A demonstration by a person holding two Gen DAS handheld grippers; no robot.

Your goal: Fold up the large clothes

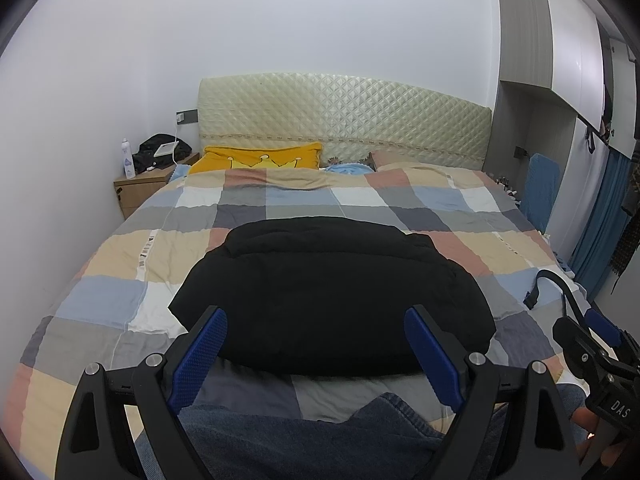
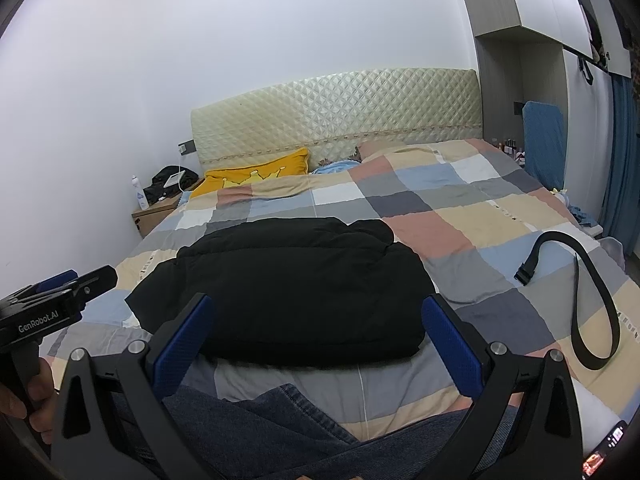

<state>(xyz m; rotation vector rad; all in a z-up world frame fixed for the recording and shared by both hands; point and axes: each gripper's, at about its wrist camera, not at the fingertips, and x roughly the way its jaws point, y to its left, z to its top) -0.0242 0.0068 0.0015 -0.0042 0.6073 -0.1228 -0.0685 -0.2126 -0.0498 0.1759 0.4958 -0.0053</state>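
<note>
From the left wrist camera, the left gripper (image 1: 316, 344) hangs low over the near edge of the bed (image 1: 120, 280), its blue-padded fingers (image 1: 200, 356) spread wide with nothing between them. Just past the fingertips lies the black padded jacket (image 1: 332, 292), bundled into a thick, rounded heap on the checked quilt (image 1: 460, 208); its near edge sits between the two fingers in the picture, but neither pad touches it. Below the fingers a stretch of blue denim (image 1: 312, 440) fills the bottom of the view. At the right edge the right gripper (image 1: 600, 344) shows from the side, held in a hand; from here I cannot tell how far it is open. At the head of the bed a yellow pillow (image 1: 256, 156) leans by the quilted headboard (image 1: 344, 116), and a wooden nightstand (image 1: 136, 188) stands to the left with a white bottle (image 1: 127, 160) on it.

From the right wrist camera, the right gripper (image 2: 316, 340) is likewise wide open and empty, its fingers (image 2: 452, 352) framing the near edge of the jacket (image 2: 288, 288) without contact. The jacket lies in the middle of the quilt, slightly left of this gripper's line. Well apart on the right, a black strap (image 2: 600, 300) with a buckle curls loosely over the quilt. The left gripper (image 2: 76, 284) enters at the left edge, seen side-on.
</note>
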